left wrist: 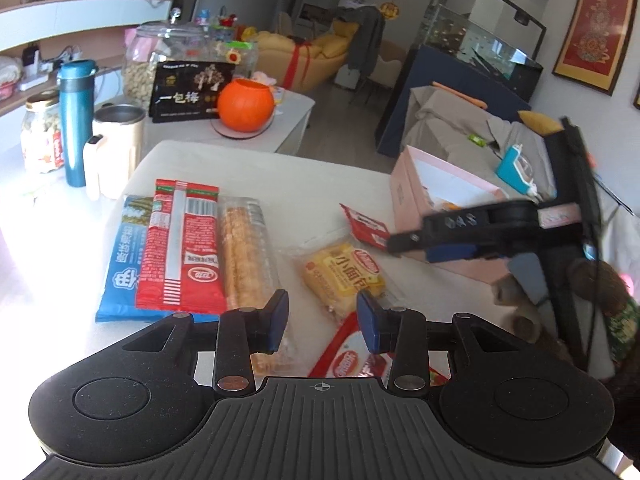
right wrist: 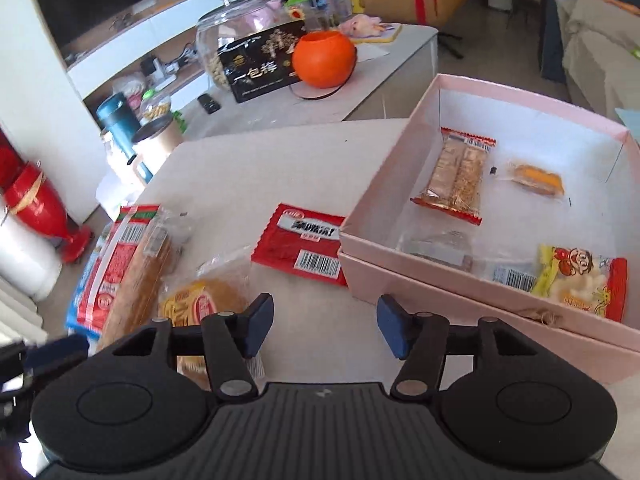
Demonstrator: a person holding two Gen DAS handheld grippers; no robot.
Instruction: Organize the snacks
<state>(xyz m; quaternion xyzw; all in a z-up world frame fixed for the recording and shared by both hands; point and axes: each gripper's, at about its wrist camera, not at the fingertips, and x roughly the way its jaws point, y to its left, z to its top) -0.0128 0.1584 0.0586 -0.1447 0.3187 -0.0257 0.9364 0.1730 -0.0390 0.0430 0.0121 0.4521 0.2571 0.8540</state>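
The right gripper [right wrist: 325,326] hovers open and empty over the white table [right wrist: 248,168], left of the pink box [right wrist: 400,160] holding four snacks. The left gripper [left wrist: 322,322], jaws apart, grips nothing above a yellow bread packet [left wrist: 342,274]; a red sachet [right wrist: 304,246] lies just beside the box.

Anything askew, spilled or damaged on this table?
Nothing spilled or torn. The pink box sits skewed on its lid, and a red packet lies angled against its corner, still outside.

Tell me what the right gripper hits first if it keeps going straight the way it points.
Probably the bare table. The right gripper, jaws open and empty, aims between the red packet and the pink box; depth is unclear.
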